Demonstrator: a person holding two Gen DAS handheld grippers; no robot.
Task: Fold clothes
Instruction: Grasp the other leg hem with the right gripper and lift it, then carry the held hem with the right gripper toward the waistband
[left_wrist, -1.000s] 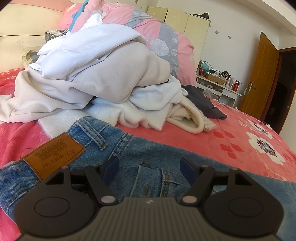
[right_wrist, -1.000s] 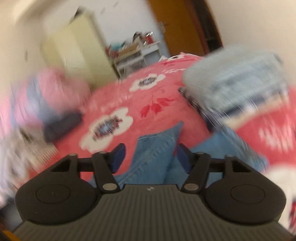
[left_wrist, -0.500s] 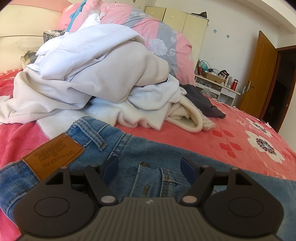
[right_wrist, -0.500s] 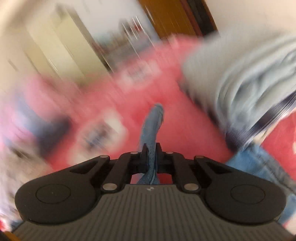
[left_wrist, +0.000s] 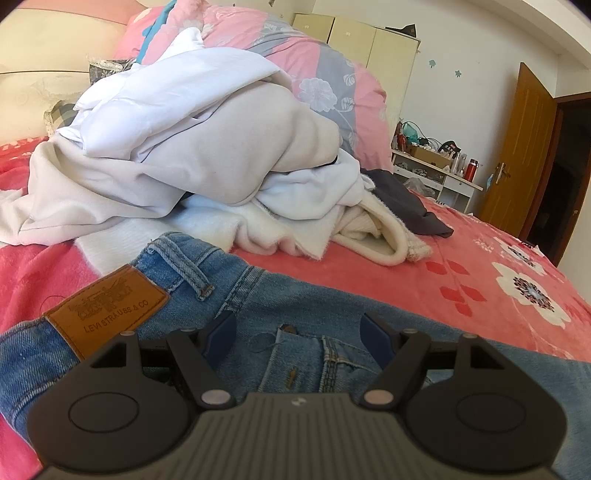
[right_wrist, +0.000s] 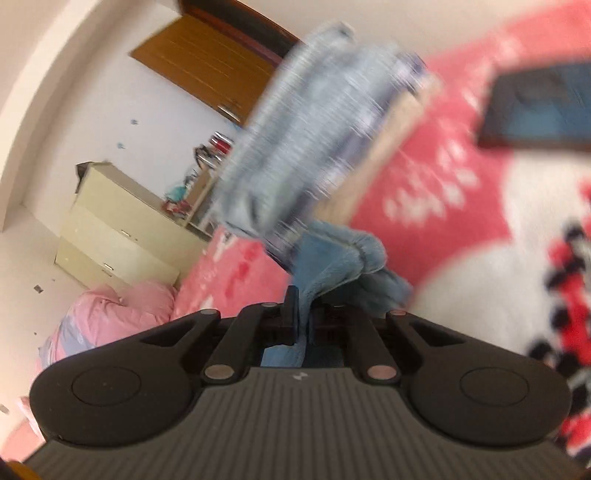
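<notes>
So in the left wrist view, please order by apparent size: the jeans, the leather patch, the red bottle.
1. jeans, though they lie nearest the camera
2. leather patch, also near
3. red bottle, far away

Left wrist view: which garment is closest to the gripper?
The blue jeans, lying right under the open left gripper; the white clothes pile sits farther back.

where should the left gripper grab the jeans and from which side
Grip the waistband of the jeans near the belt loop, beside the leather patch. It is the thick, free top edge, lying flat on the red blanket, so I would slide one finger under it from the pile side. The left gripper hovers open over the denim; the right gripper already pinches a leg end.
</notes>
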